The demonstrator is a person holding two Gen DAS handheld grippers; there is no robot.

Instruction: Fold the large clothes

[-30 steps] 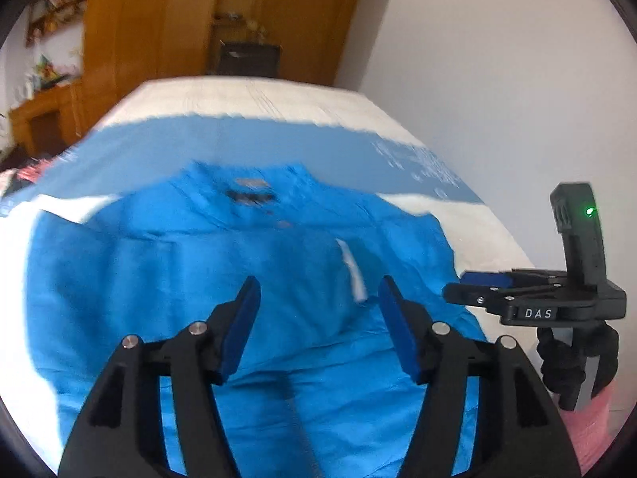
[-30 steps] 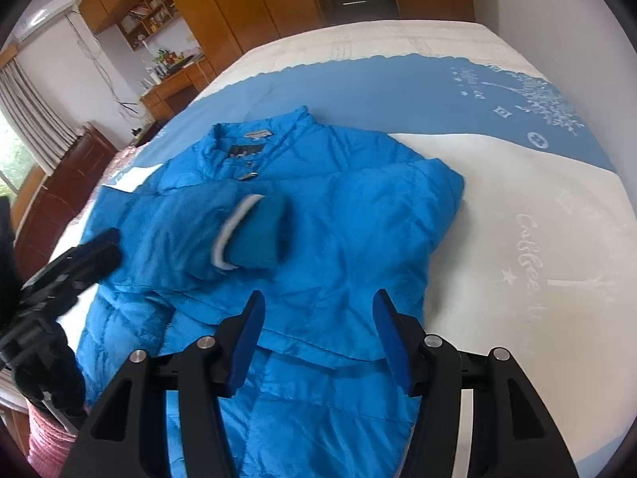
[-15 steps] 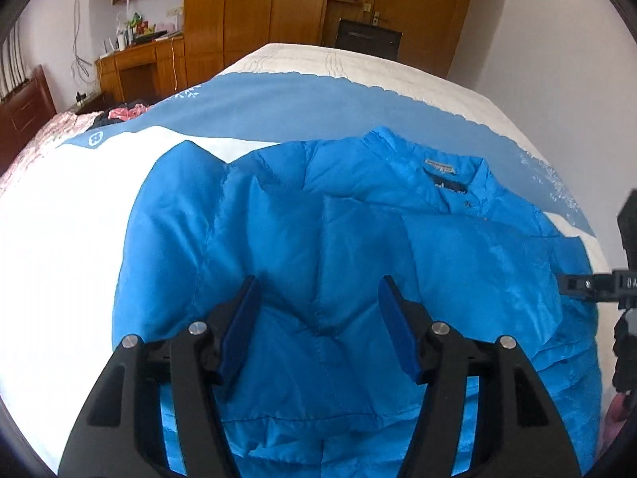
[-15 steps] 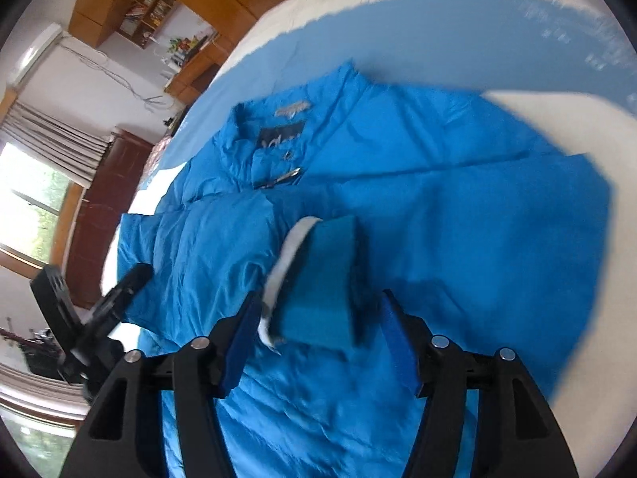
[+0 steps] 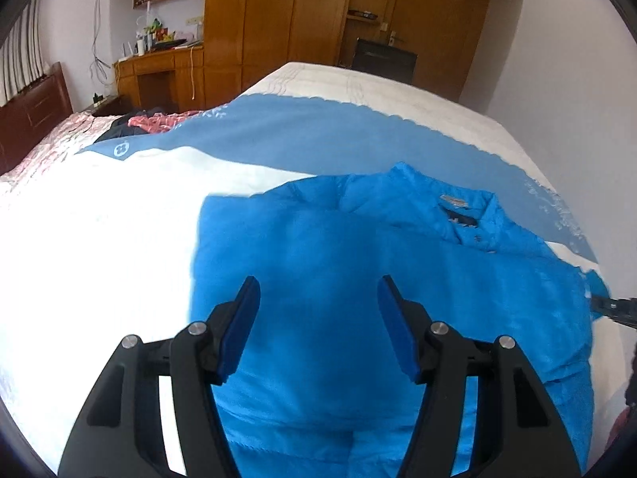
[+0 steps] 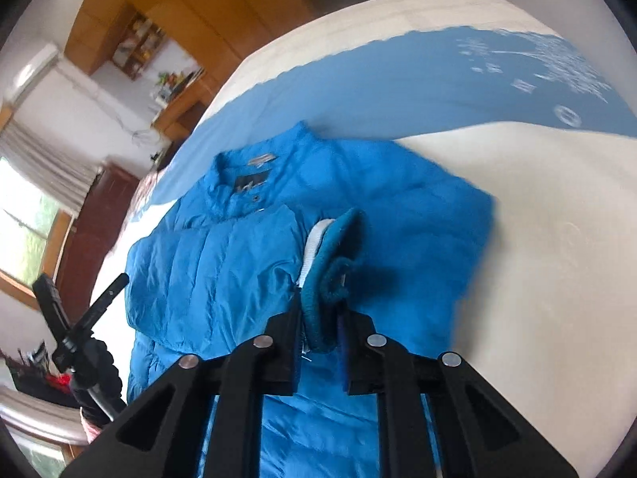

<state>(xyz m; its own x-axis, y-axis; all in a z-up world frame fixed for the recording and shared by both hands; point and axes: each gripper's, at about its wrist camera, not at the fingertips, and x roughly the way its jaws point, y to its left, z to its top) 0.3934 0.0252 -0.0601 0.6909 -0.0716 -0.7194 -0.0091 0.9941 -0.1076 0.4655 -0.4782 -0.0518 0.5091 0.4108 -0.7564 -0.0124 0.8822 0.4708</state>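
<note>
A bright blue puffer jacket (image 5: 358, 279) lies front up on the bed, collar far; it also shows in the right wrist view (image 6: 223, 263). One sleeve is folded across the chest. My right gripper (image 6: 320, 318) is shut on that sleeve's knitted cuff (image 6: 330, 255), teal with a white band. My left gripper (image 5: 318, 314) is open and empty, hovering above the jacket's left side. The left gripper also shows in the right wrist view (image 6: 111, 290), off the jacket's left edge.
The bed has a white and blue cover (image 5: 119, 239). Pink bedding and dark clothes (image 5: 147, 123) lie at its far left. A wooden wardrobe and desk (image 5: 254, 40) stand behind. A white wall (image 5: 565, 59) runs along the right.
My right gripper moved down onto the folded sleeve and shut on its cuff. My left gripper swung left, from over the jacket's middle to its left side, still open.
</note>
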